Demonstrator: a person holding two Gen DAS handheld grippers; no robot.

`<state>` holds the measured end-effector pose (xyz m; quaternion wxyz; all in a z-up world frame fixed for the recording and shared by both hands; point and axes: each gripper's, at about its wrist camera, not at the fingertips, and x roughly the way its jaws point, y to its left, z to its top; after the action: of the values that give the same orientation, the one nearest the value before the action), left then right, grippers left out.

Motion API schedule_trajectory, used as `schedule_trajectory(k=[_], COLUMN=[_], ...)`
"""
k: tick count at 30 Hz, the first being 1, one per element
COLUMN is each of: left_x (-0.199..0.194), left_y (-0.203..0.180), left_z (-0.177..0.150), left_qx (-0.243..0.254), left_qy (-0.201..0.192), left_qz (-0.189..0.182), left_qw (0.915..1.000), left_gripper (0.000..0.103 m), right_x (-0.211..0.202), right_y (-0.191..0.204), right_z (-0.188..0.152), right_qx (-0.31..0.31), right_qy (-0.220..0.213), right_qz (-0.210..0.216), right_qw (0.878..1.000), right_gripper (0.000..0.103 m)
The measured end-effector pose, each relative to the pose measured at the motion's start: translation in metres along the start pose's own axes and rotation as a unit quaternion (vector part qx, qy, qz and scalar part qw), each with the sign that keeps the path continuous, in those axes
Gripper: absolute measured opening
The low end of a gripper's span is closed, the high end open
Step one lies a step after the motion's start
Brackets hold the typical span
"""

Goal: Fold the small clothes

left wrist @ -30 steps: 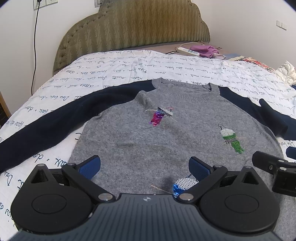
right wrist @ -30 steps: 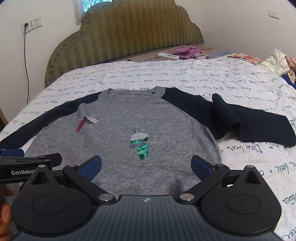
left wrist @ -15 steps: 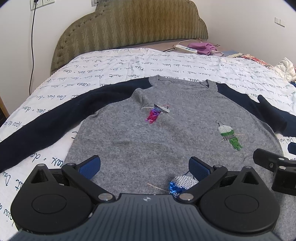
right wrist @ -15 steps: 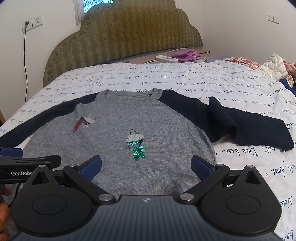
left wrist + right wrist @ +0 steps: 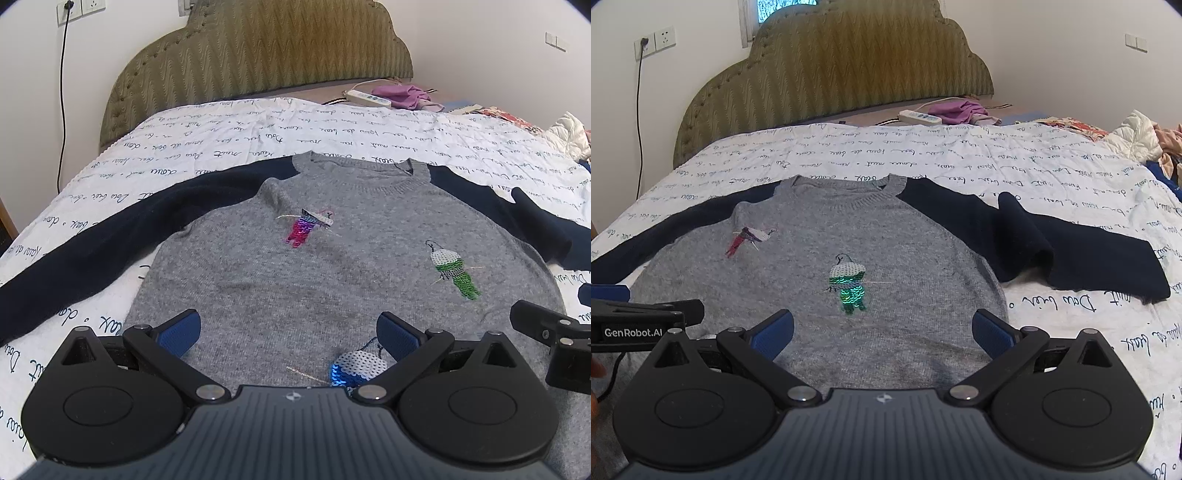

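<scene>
From the left wrist view, the left gripper (image 5: pixel 289 328) hangs low over the hem of a grey sweater (image 5: pixel 332 266), its blue-padded fingers (image 5: pixel 177 328) spread wide apart with nothing between them. The sweater lies flat, face up, on the bed (image 5: pixel 229 133), its collar toward the headboard (image 5: pixel 255 55) and its hem toward the bed's near edge. One navy sleeve (image 5: pixel 92 243) stretches out toward the bed's left edge; the other navy sleeve (image 5: pixel 535 225) runs to the right with a raised fold in it. Three sequin birds show on the chest: pink (image 5: pixel 306 229), green (image 5: pixel 454 269), and blue (image 5: pixel 354 367) just beside the right-hand finger. The right gripper (image 5: pixel 554 336) shows at the right border. From the right wrist view, the right gripper (image 5: pixel 882 328) hovers over the hem near the sweater's (image 5: pixel 849 240) right side, fingers (image 5: pixel 991 332) also wide apart and holding nothing. The left gripper (image 5: pixel 642 317) enters at the left border. A power strip (image 5: pixel 919 117) and purple cloth (image 5: pixel 956 110) lie near the headboard (image 5: pixel 849 66).
</scene>
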<state>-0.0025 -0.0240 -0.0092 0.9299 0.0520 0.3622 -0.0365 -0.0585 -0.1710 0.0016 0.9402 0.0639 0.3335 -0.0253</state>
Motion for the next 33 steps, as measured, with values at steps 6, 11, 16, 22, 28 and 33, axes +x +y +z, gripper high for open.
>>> schedule_trajectory(k=[6,11,16,22,28,33], left_x=[0.000,0.000,0.001,0.002,0.004,0.006], left_y=[-0.005,-0.008,-0.013,-0.022,-0.028,-0.035], left_z=[0.000,0.001,0.002,0.003,0.004,0.006], left_qx=[0.004,0.007,0.009,0.016,0.018,0.024], left_qy=[0.000,0.001,0.004,0.006,0.009,0.010], left_qz=[0.001,0.001,-0.003,-0.003,-0.004,-0.007], left_qw=[1.0000,1.0000,0.9999,0.9998,0.9998,0.9996], left_gripper=[0.103,0.103,0.103,0.103,0.103,0.102], right_x=[-0.003,-0.003,-0.005,-0.006,-0.008,-0.007], right_y=[-0.004,-0.008,-0.017,-0.026,-0.036,-0.046], right_z=[-0.001,-0.001,-0.002,-0.002,-0.002,-0.002], right_qx=[-0.005,-0.005,0.005,0.014,0.029,0.048], right_qy=[-0.014,-0.013,-0.015,-0.016,-0.020,-0.018], right_qz=[0.013,0.013,0.016,0.019,0.035,0.047], right_qw=[1.000,1.000,1.000,1.000,0.999,0.998], right_gripper=[0.103,0.103,0.103,0.103,0.103,0.103])
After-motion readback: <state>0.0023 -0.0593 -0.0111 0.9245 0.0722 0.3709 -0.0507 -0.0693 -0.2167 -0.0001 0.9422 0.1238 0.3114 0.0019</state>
